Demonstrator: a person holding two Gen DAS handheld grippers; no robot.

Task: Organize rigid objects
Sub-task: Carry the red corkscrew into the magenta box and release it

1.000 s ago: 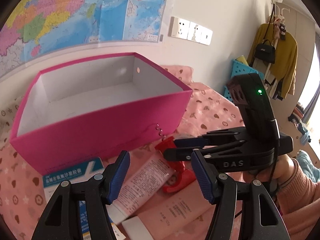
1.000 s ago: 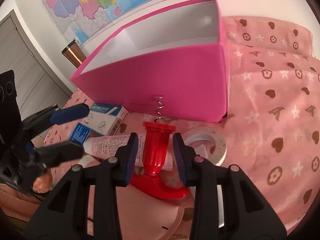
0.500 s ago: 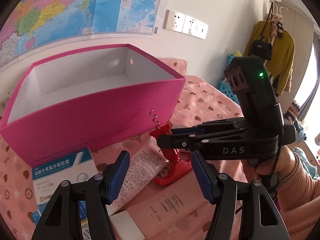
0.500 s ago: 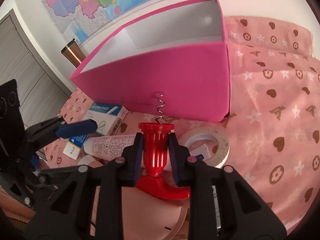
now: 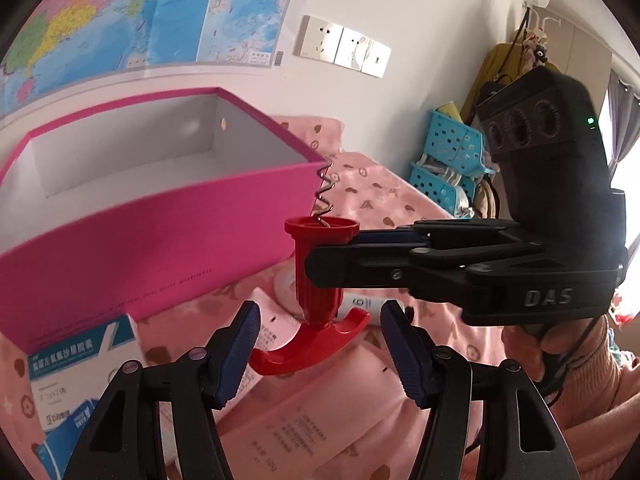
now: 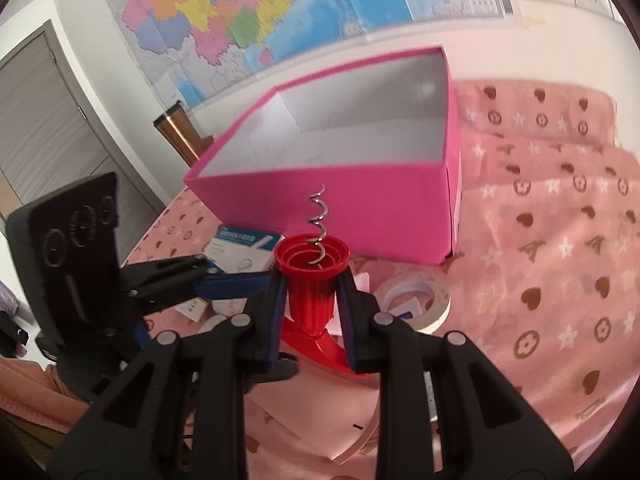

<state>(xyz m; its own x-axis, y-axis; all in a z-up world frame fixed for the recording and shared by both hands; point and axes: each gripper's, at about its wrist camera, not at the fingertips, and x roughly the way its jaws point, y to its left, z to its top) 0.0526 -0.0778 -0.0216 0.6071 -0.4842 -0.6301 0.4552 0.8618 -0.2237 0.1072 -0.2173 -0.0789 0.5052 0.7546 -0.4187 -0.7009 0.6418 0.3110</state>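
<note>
Lifted clear of the bedding since the earlier frames, the one red corkscrew (image 6: 311, 280) now hangs in the air in front of the pink box (image 6: 340, 200), where a second ago it lay flat among the tubes with the right gripper's pads apart on either side of it. The right gripper (image 6: 310, 300) is clamped on the ribbed red barrel, one blue pad on each side; the metal spiral points up toward the box's near wall and the curved handle sticks out below the fingers. In the left wrist view the corkscrew (image 5: 320, 276) is upright, its spiral tip level with the near right corner of the box (image 5: 152, 240), which is open-topped and has nothing inside that shows.

The left gripper (image 5: 320, 348) is slack, jaws spread with nothing between the pads, hovering just below and beside the corkscrew's handle.

On the pink patterned bedspread (image 6: 560, 280) below, counted: one roll of tape (image 6: 416, 300) near the box's front right corner, one blue-and-white medicine carton (image 5: 68, 364) at the box's front left corner, and two pale pink tubes (image 5: 288, 432) nearer the cameras. A small white item with a blue mark lies within the tape ring; I cannot tell what it is.

One map (image 6: 280, 12) covers the wall behind.
</note>
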